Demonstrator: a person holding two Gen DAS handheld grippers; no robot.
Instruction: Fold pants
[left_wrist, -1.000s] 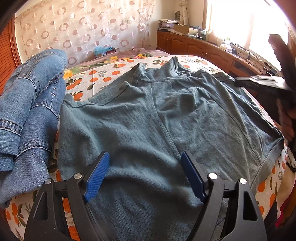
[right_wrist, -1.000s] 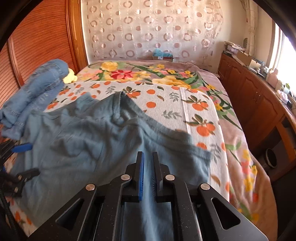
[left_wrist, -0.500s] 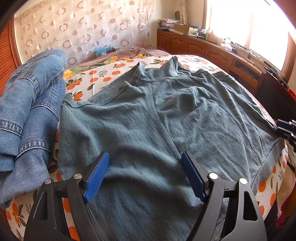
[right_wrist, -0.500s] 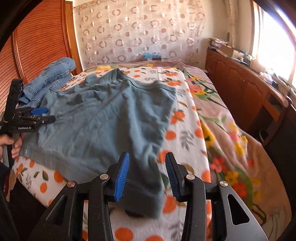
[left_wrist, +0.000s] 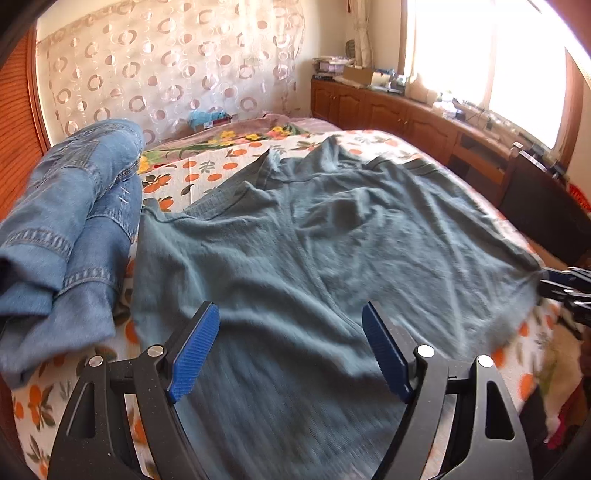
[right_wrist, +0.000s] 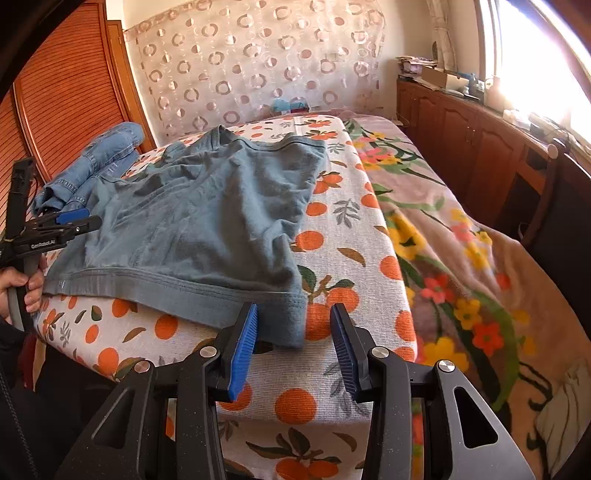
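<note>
Lying spread across the near part of the bed, the teal-grey pants (right_wrist: 192, 221) sit flat and rumpled on the orange-print sheet (right_wrist: 343, 229), their hem band running along the bed's near edge and one corner drooping over it. That corner hangs between the blue pads of the right gripper (right_wrist: 293, 332), whose jaws are closing with the cloth inside the gap but not yet pressed. Over at the other side, the left gripper (left_wrist: 290, 349) hovers above the middle of the pants with its jaws spread wide, nothing caught between them. A heap of blue jeans (left_wrist: 70, 229) is piled just beside the pants, by the slatted wooden wardrobe (right_wrist: 70, 88). Beyond the sheet, a floral blanket (right_wrist: 454, 236) covers the rest of the bed, and a curtain with ring patterns (right_wrist: 251, 66) hangs behind it. A wooden cabinet (right_wrist: 476, 147) runs under the bright window (left_wrist: 491, 55). The right wrist view alone shows a hand (right_wrist: 18, 284) gripping the left tool's handle, and the pants' hem up close; the left wrist view alone shows the right gripper's tip at the far corner of the cloth, though blurred.
</note>
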